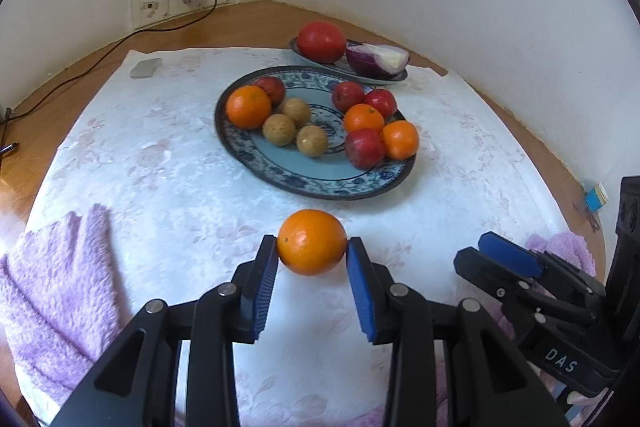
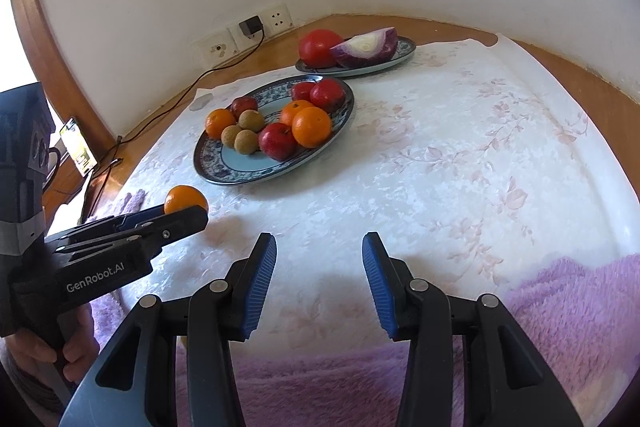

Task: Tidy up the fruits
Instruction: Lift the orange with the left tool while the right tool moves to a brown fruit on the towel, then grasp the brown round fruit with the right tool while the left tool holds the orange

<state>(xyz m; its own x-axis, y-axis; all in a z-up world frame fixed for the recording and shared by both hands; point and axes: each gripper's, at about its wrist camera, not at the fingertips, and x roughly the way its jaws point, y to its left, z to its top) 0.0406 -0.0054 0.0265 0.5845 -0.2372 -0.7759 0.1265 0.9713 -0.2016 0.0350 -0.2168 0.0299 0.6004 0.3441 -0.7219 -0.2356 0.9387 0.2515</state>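
An orange [image 1: 311, 242] sits between the blue pads of my left gripper [image 1: 313, 251], which is shut on it just above the white cloth, in front of the blue patterned plate [image 1: 320, 183]. That plate [image 2: 224, 175] carries several oranges, red apples and brown longans. In the right wrist view the same orange [image 2: 185, 199] shows above the left gripper's fingers [image 2: 176, 223]. My right gripper [image 2: 319, 247] stands open over bare cloth, holding nothing. It also appears in the left wrist view as the right gripper [image 1: 500, 251] at the right.
A smaller plate [image 1: 384, 77] at the back holds a tomato [image 1: 321, 41] and a cut red onion [image 1: 378, 61]. Purple towels [image 1: 56, 291] [image 2: 580, 311] lie at the near edges. A charger cable [image 1: 120, 43] runs from the wall sockets.
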